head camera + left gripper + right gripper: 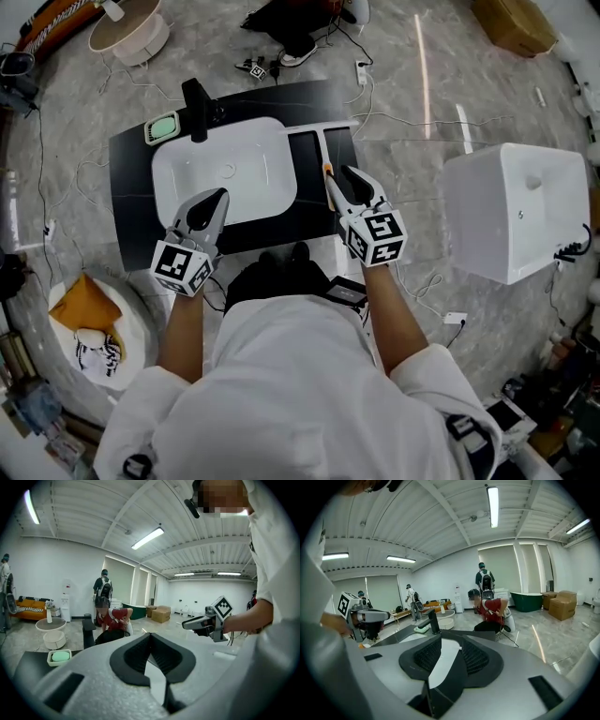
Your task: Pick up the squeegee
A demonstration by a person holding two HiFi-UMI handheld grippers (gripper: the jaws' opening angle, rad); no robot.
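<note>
So the right gripper (339, 175) is open beside the squeegee (322, 148), left gripper (220, 196) closed and empty. Thin handle looks to lie flat, so the jaws could just shove it away.

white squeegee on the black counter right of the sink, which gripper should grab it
Right. The right gripper hangs open just short of the near end of the white T-shaped squeegee. The left gripper is at the near-left edge of the white sink, farther away.
</note>
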